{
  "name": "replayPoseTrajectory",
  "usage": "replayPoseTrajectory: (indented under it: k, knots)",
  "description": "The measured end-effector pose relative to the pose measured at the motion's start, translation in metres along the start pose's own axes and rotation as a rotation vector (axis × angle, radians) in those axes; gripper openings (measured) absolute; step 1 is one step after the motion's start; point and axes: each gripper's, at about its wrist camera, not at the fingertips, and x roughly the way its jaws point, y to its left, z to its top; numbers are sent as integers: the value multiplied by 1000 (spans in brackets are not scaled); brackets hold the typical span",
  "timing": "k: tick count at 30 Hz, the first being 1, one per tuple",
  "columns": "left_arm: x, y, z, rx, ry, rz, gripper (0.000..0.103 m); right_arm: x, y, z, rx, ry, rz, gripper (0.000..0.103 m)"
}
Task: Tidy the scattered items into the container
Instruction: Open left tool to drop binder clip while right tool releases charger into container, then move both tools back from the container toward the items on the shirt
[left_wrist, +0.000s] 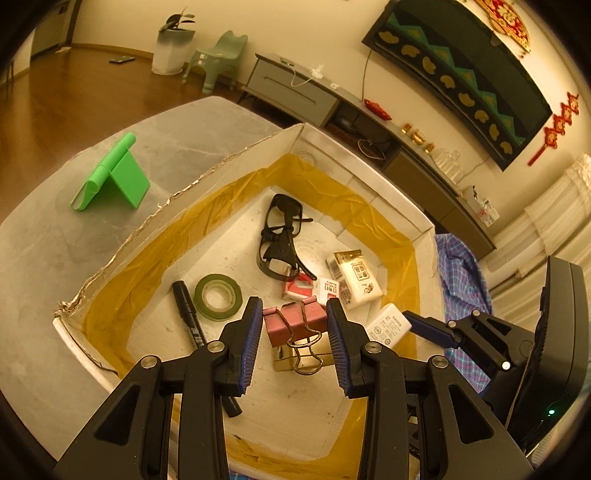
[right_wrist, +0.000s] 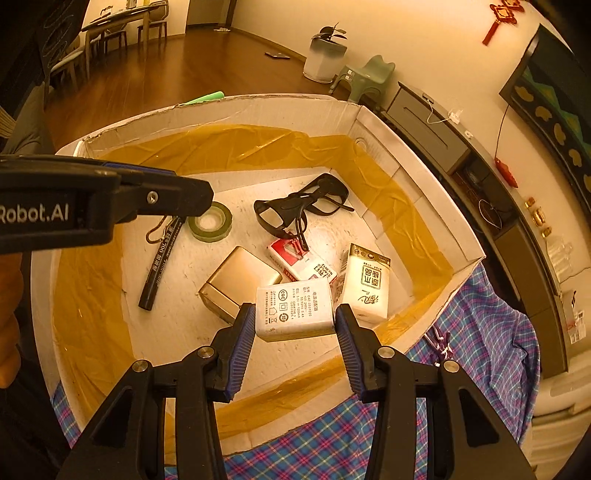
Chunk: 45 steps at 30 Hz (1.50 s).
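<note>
Left wrist view: binder clip (left_wrist: 294, 320) sits mid-box (left_wrist: 110, 254), walls well apart.

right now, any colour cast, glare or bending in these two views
Left wrist view: warm amber cast, strong fisheye curve along the box rim, dark corners. Right wrist view: same cast, glare on the yellow tape, charger print sharp, edges bowed.

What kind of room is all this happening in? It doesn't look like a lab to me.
Most likely a home living room: a wall-mounted TV above a low media cabinet, a potted plant on the wooden floor, and red festive hangings on the wall.
</note>
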Motion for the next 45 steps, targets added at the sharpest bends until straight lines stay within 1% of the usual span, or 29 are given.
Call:
replayPoseTrajectory:
  k: [8,11,19,24,34,45]
  knots:
    - [-3,3,2,-5,-13,16,40,-3,-5,-2,52,-20,18,47]
    - [-3,5,2,-10,-16,15,41,-5,-9,-4,89,-31,38,47]
    - [-11,2,4,-15,-27,8,41,-12,-28,-10,254,-76,143,47]
    - [-19,-6,3,3,-48,10,41,-26,-32,-17,332,-114,218,47]
    - [-43,-31,0,52,-108,10,41,-52,-33,-34,393,-143,292,48]
    - [-75,-55,-5,99,-186,-11,41,-86,-27,-45,405,-172,316,50]
